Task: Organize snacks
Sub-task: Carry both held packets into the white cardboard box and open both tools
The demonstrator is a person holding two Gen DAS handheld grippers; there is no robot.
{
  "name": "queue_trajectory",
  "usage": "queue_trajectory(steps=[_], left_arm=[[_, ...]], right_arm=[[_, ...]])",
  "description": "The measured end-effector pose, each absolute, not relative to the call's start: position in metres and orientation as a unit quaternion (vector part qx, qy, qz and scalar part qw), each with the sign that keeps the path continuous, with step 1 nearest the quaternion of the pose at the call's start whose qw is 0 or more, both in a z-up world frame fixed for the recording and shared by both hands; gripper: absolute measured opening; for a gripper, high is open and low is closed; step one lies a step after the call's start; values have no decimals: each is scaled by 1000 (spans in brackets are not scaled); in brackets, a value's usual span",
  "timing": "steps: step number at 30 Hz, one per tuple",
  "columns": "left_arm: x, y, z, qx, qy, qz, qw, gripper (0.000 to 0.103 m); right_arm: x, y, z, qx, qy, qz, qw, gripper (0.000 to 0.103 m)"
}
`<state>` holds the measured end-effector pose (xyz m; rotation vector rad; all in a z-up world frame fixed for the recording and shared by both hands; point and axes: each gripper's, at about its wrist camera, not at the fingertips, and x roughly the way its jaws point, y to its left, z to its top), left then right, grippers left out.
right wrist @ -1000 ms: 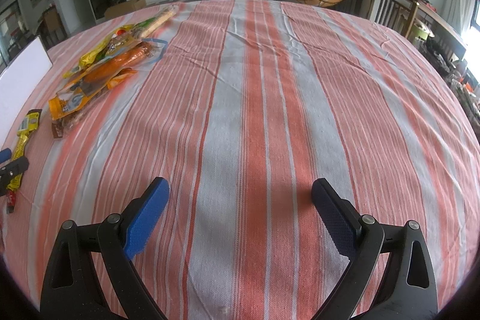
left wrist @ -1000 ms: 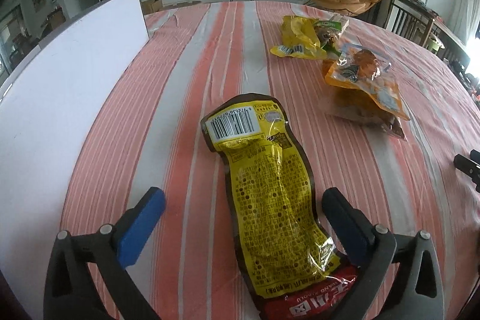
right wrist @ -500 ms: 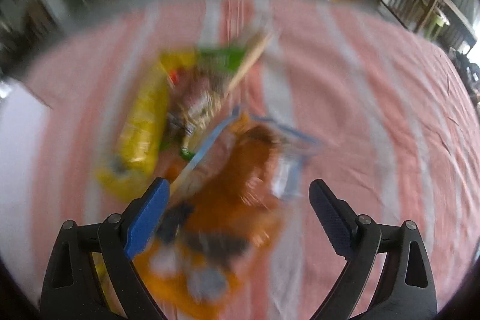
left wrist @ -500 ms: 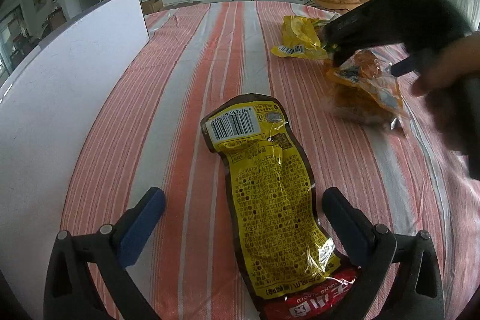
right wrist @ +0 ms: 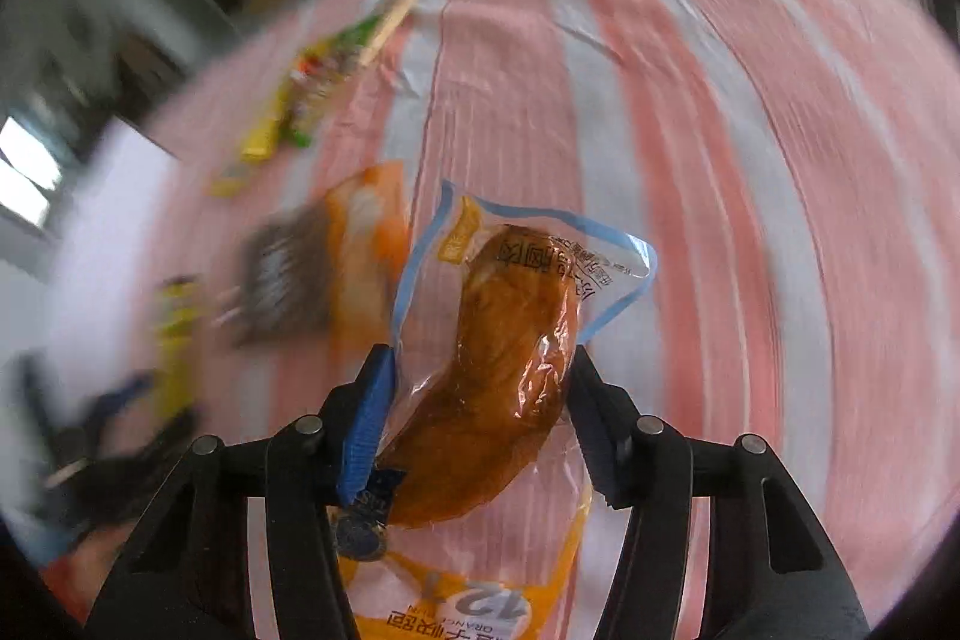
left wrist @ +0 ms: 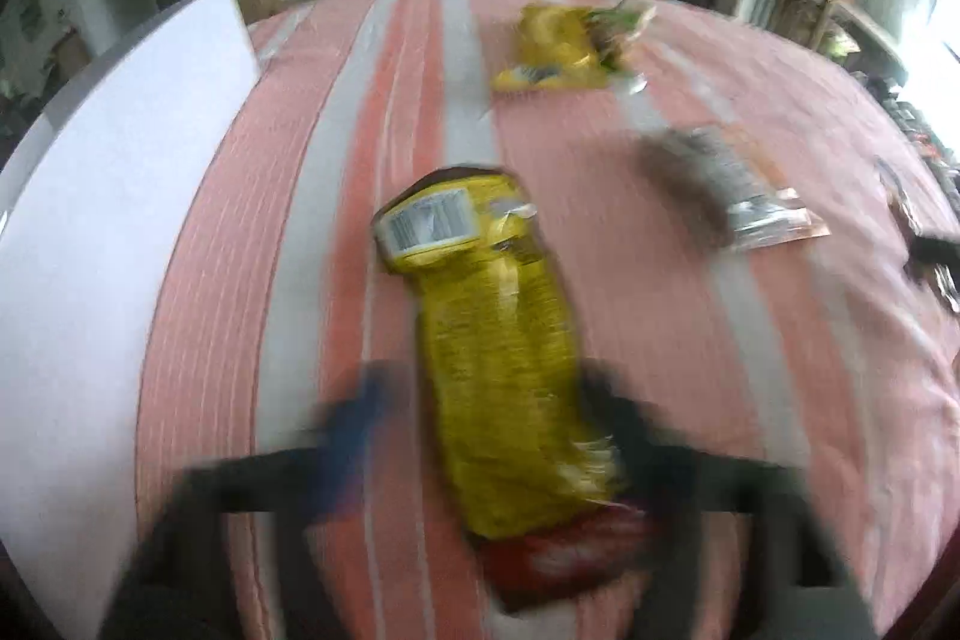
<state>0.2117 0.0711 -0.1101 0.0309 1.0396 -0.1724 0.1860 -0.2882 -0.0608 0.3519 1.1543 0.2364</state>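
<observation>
My right gripper (right wrist: 480, 382) is shut on a clear, blue-edged packet with an orange-brown snack (right wrist: 510, 340) and holds it above the striped cloth. My left gripper (left wrist: 492, 418) is blurred by motion, its jaws close against the sides of a long yellow snack pack (left wrist: 498, 340) with a barcode end. An orange and grey packet (left wrist: 720, 184) lies on the table to the right; it also shows in the right wrist view (right wrist: 324, 268). A yellow and green pack pile (left wrist: 564, 46) lies further back.
A white board (left wrist: 102, 232) stands along the table's left side. The round table wears a red and grey striped cloth (right wrist: 720, 160). Chairs and a TV cabinet stand beyond the far edge.
My right gripper has closed on the clear orange snack packet and lifted it off the pile. My left gripper has closed in on the yellow pack and is moving.
</observation>
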Motion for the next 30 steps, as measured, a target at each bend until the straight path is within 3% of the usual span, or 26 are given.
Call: queue_trajectory(steps=[3, 9, 15, 19, 30], left_arm=[[204, 79, -109, -23, 505, -92, 858, 37], [155, 105, -105, -111, 472, -119, 866, 34], [109, 133, -94, -200, 447, -135, 862, 32], [100, 164, -56, -272, 405, -157, 858, 28], [83, 301, 62, -294, 303, -92, 902, 27]], right_arm=[[127, -325, -63, 291, 499, 140, 804, 59], [61, -350, -69, 413, 437, 173, 780, 59], [50, -336, -77, 438, 433, 210, 759, 60], [63, -308, -75, 442, 441, 230, 746, 60], [146, -67, 85, 378, 391, 449, 709, 60]])
